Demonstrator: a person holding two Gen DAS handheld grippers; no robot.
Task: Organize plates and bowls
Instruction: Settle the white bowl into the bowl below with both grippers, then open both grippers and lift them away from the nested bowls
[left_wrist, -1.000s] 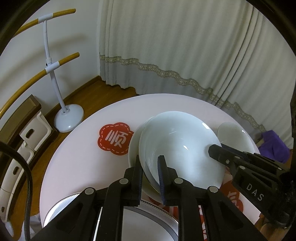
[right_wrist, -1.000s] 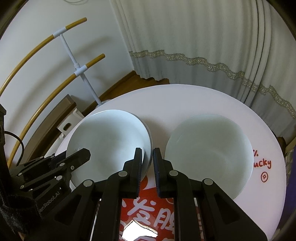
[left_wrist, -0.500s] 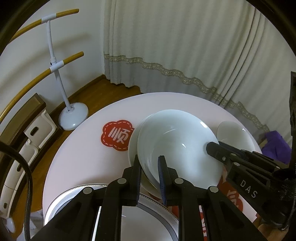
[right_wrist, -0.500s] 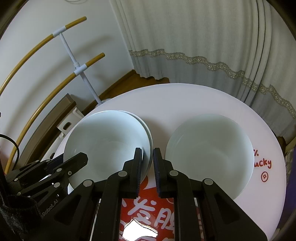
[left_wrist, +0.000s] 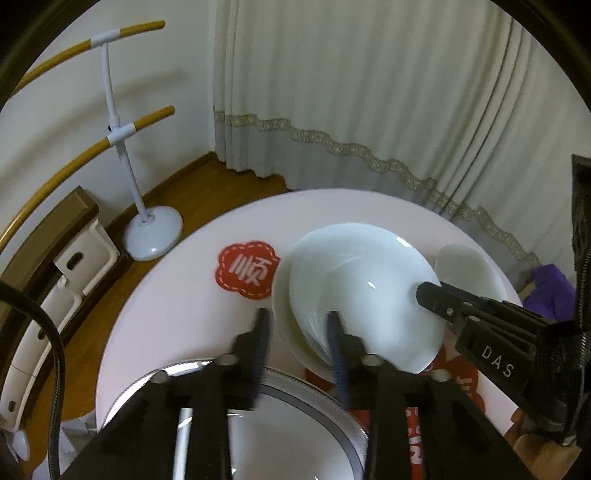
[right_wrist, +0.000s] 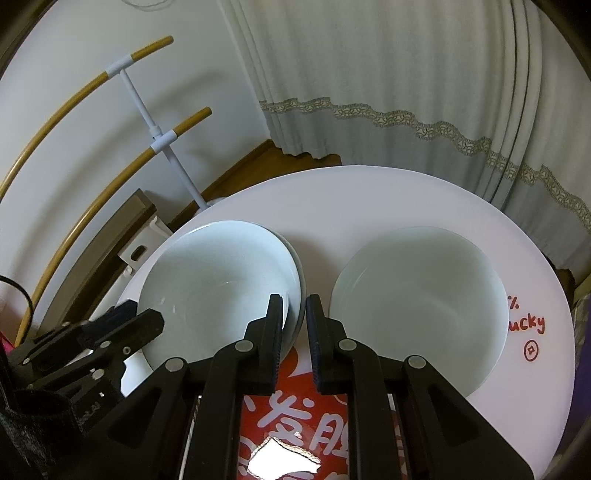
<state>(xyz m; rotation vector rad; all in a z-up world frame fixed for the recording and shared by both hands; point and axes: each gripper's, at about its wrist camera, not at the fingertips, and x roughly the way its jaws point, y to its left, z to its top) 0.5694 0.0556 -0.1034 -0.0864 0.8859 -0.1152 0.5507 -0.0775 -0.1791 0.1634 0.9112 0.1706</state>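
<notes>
Left gripper (left_wrist: 297, 325): fingers blurred by motion, now spread wide on either side of the near rim of the upper plate (left_wrist: 364, 299); half a second ago they stood close together. Whether either finger touches the rim cannot be told.

Upper plate: tilted, resting on a lower plate (left_wrist: 286, 325), which is mostly hidden beneath it.

Right gripper (right_wrist: 295, 314): jaws narrow, pinching the same plate's rim from the opposite side, unchanged.

Bowl (right_wrist: 419, 306): just right of the right gripper, on the round white table (right_wrist: 369, 199).

Rimmed plate (left_wrist: 314, 402): under the left gripper, cut off by the frame.
</notes>
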